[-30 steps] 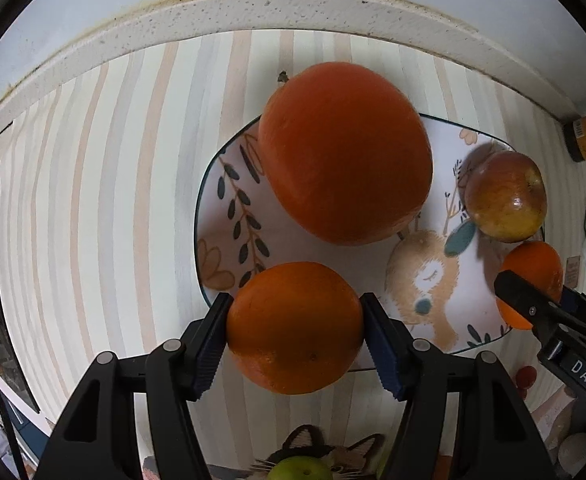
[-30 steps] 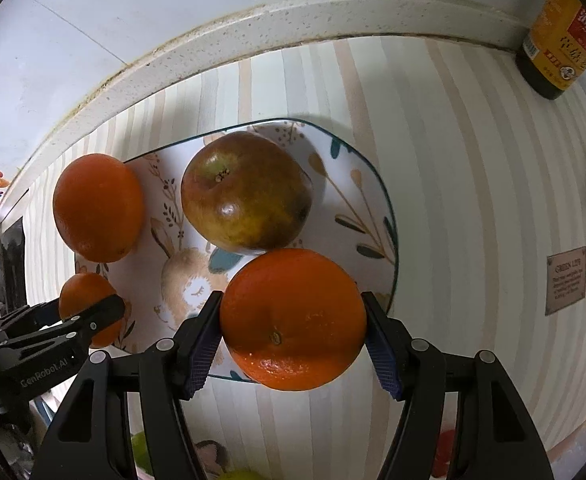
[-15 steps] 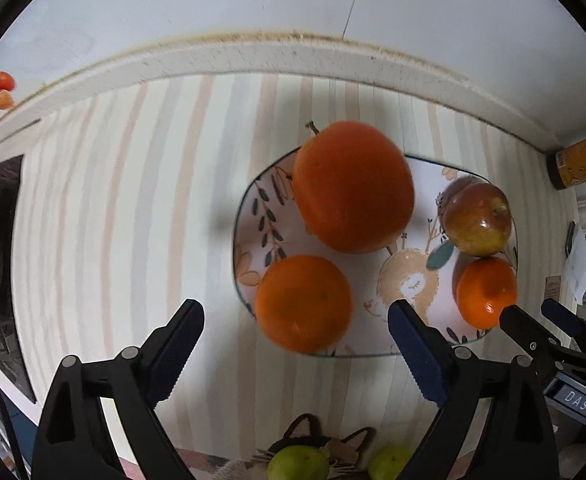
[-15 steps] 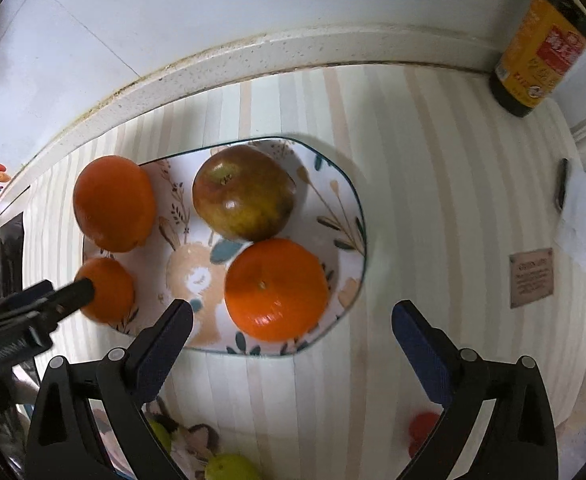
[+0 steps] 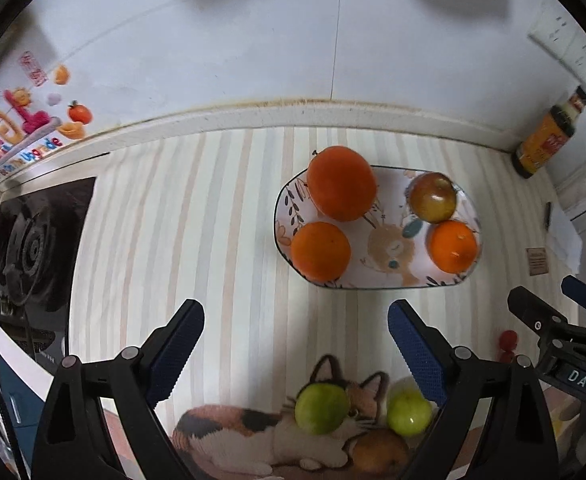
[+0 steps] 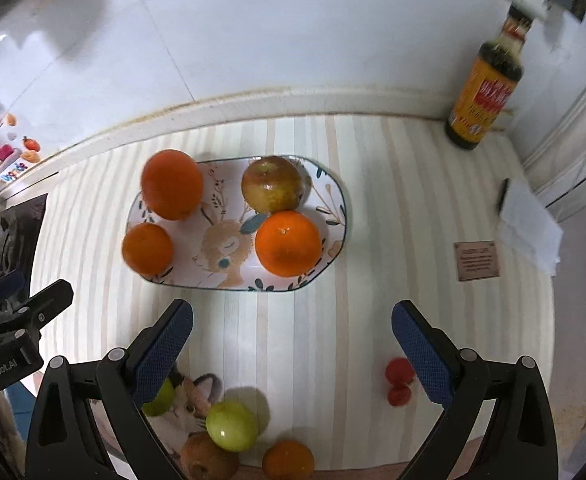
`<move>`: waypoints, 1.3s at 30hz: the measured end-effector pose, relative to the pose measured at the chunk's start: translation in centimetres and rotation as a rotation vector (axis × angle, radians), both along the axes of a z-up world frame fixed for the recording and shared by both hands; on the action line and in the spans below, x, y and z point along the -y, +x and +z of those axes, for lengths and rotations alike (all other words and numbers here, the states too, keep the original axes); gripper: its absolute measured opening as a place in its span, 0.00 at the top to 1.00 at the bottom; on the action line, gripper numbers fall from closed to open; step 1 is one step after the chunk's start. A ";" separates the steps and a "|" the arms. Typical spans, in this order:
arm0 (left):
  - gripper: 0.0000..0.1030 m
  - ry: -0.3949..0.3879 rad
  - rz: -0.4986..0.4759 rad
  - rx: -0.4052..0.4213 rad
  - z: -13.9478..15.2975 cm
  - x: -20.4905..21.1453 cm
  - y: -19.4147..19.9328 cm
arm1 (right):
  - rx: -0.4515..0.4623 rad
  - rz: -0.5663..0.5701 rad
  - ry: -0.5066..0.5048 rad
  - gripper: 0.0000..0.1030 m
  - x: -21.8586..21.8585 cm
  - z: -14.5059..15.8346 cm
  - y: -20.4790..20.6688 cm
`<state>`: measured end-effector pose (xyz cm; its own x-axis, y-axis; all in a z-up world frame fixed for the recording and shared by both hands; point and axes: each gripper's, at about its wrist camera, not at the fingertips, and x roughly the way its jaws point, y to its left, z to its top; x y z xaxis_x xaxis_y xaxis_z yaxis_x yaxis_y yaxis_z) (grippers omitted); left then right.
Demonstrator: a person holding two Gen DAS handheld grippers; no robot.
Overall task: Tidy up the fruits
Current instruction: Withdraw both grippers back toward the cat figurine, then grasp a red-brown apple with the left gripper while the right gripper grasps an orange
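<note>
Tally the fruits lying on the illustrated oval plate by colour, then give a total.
Orange round fruits: 3 (large one, small one, one by the apple)
Red-green apple: 1
Total: 4 on the illustrated oval plate

The left hand-held gripper (image 5: pixel 295 350) hangs above the counter with its jaws spread wide and nothing between the blue pads (image 5: pixel 175 350). The right hand-held gripper (image 6: pixel 293 350) is just as wide apart, also empty, its blue pads (image 6: pixel 421 354) clear of everything. Each gripper shows at the edge of the other's view, so the two sit side by side.
</note>
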<state>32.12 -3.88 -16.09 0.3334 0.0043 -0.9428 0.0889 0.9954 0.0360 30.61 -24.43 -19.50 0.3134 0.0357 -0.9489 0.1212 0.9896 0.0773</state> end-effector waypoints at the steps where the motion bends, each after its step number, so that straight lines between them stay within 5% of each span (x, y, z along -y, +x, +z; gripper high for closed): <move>1: 0.09 -0.004 0.002 0.011 0.3 0.0 -0.6 | 0.019 -0.001 -0.004 0.01 -0.2 0.8 -0.8; 17: 0.09 -0.018 -0.029 0.163 7.9 -0.4 -7.8 | 0.194 0.009 -0.004 0.01 -2.7 9.7 -8.0; 24: 0.03 -0.033 -0.049 0.163 8.4 -0.4 -8.6 | 0.193 -0.011 0.086 0.01 -2.9 10.8 -9.5; 29: 0.01 -0.039 -0.061 0.039 4.0 -0.7 -8.4 | 0.075 -0.003 0.169 0.01 -2.4 6.8 -10.0; 34: 0.01 0.019 -0.092 -0.134 -2.8 -0.2 -9.2 | -0.207 -0.025 0.284 0.01 -1.8 -3.4 -11.1; 39: 0.01 -0.040 -0.110 -0.319 -8.5 0.9 -10.4 | -0.335 -0.125 0.378 0.10 -0.1 -10.5 -13.1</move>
<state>21.75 -4.77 -24.61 0.0180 -0.0547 -0.9983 0.1966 0.9792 -0.0501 17.54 -24.31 -30.01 0.0183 0.3774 -0.9259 0.3166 0.8762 0.3634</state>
